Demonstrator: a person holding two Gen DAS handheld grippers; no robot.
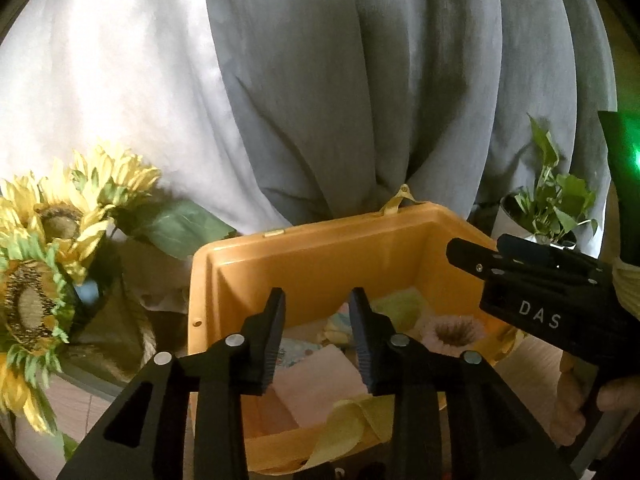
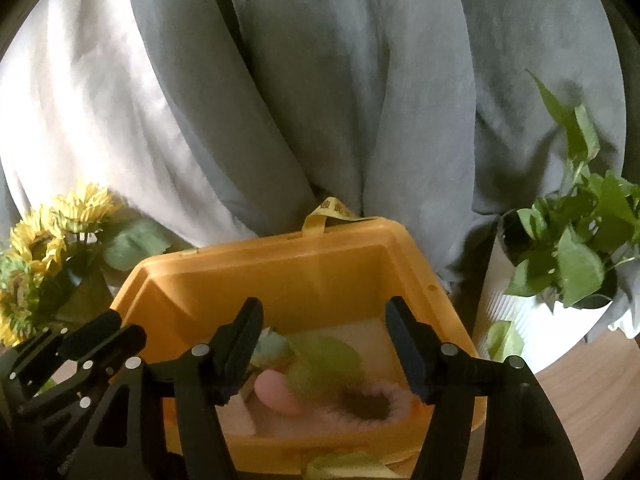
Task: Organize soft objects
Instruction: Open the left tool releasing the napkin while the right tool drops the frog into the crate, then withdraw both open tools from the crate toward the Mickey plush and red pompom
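An orange plastic bin (image 1: 320, 232) (image 2: 280, 248) stands in front of me with soft things lying in it. My left gripper (image 1: 318, 336) hangs open over its near side, above a folded pink cloth (image 1: 320, 376), with nothing between the fingers. A fluffy pink flower with a dark centre (image 1: 454, 332) (image 2: 368, 404) lies to the right inside. My right gripper (image 2: 324, 356) (image 1: 472, 256) is open wide over the bin, above a green soft piece (image 2: 324, 360) and a pink rounded one (image 2: 276, 392). The left gripper (image 2: 124, 328) shows at the lower left of the right wrist view.
Artificial sunflowers (image 1: 44, 248) (image 2: 36, 240) stand left of the bin. A potted green plant in a white pot (image 1: 552, 208) (image 2: 568, 264) stands to its right. Grey and white curtains (image 1: 360, 80) hang behind. A yellow strap (image 1: 348, 420) drapes over the bin's near rim.
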